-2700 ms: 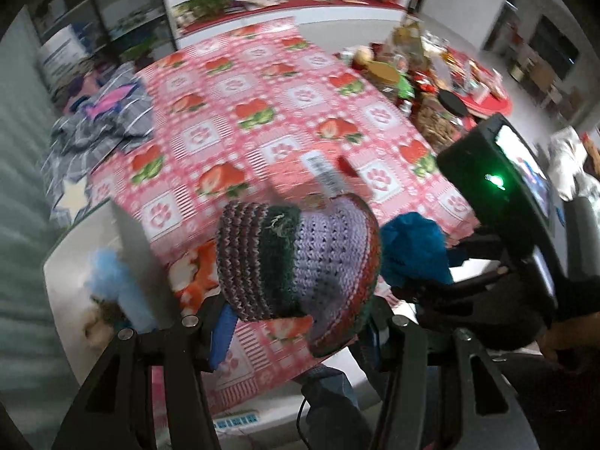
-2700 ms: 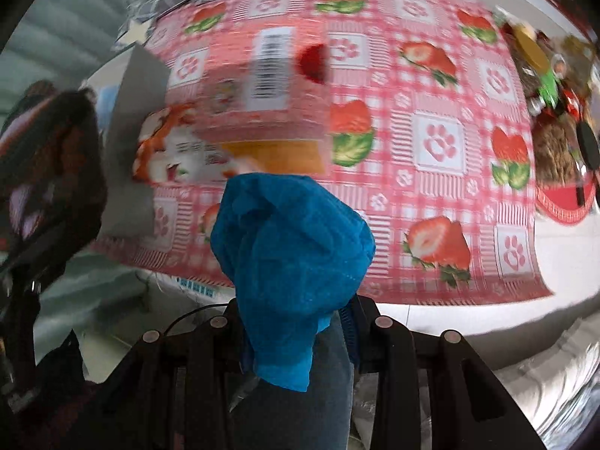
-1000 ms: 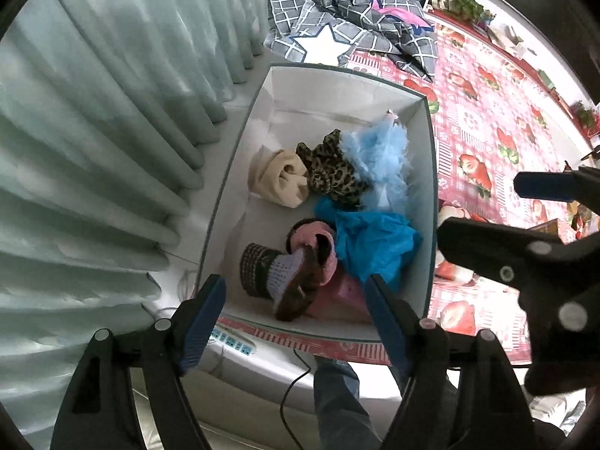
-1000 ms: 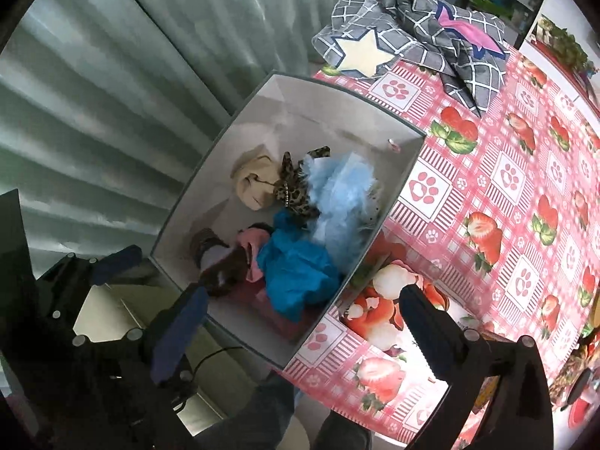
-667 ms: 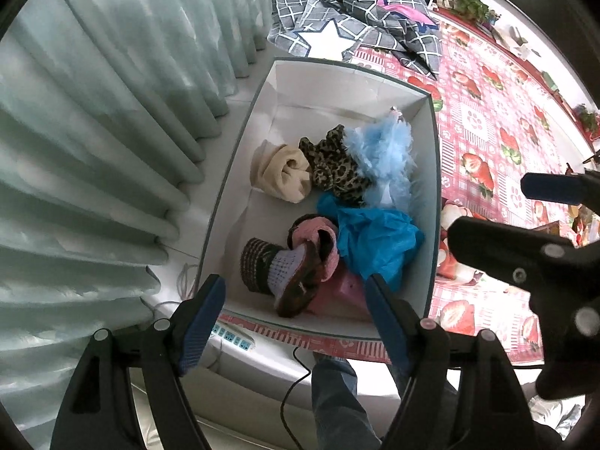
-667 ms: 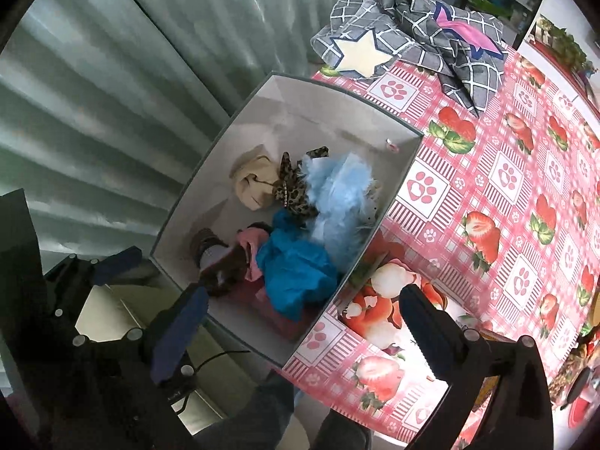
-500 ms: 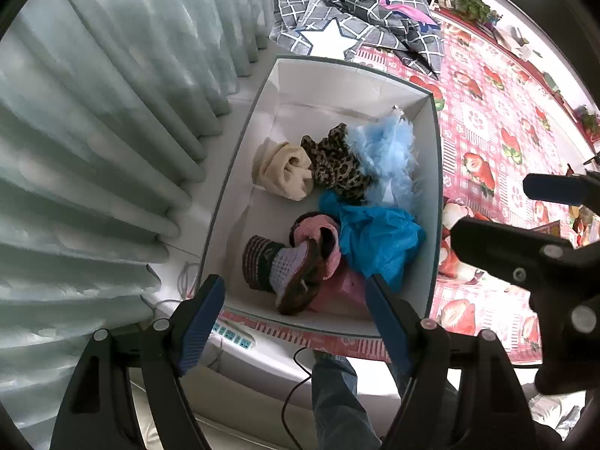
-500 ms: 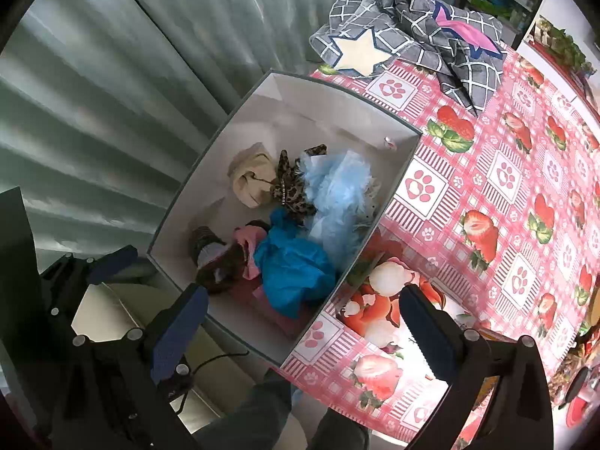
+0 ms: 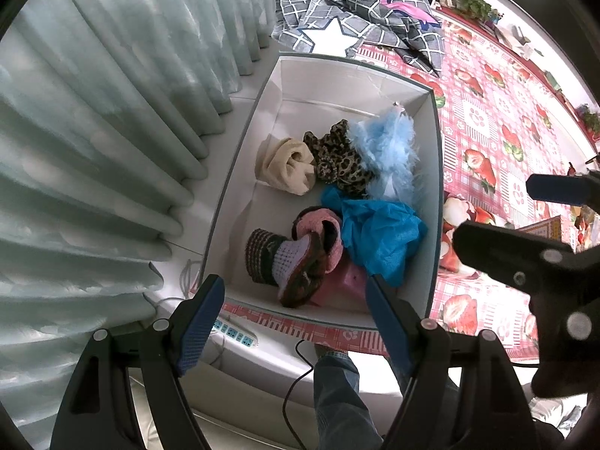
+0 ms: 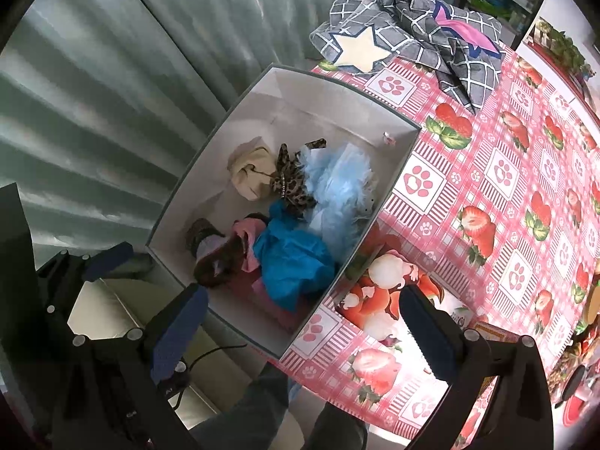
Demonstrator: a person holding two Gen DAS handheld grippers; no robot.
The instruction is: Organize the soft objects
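Note:
A white box (image 9: 318,75) (image 10: 240,120) with a grey rim sits at the table's near-left corner. Inside lie a striped knit hat (image 9: 285,262) (image 10: 213,251), a crumpled blue cloth (image 9: 378,232) (image 10: 288,258), a pink item (image 9: 318,225), a leopard-print cloth (image 9: 337,161) (image 10: 292,183), a fluffy light-blue item (image 9: 390,150) (image 10: 341,180) and a cream cloth (image 9: 285,167) (image 10: 249,174). My left gripper (image 9: 296,318) is open and empty, above the box's near end. My right gripper (image 10: 303,322) is open and empty, above the box's near-right corner.
A red strawberry-and-paw tablecloth (image 9: 495,127) (image 10: 506,172) covers the table. A grey checked cloth with a white star (image 9: 352,26) (image 10: 408,45) lies beyond the box. A colourful flat packet (image 10: 386,292) lies right of the box. Pale curtains (image 9: 112,112) hang left. A power strip (image 9: 232,332) lies below.
Earlier the left gripper held the knit hat and the right held the blue cloth; both now lie in the box. In the last second both open grippers only drifted slightly.

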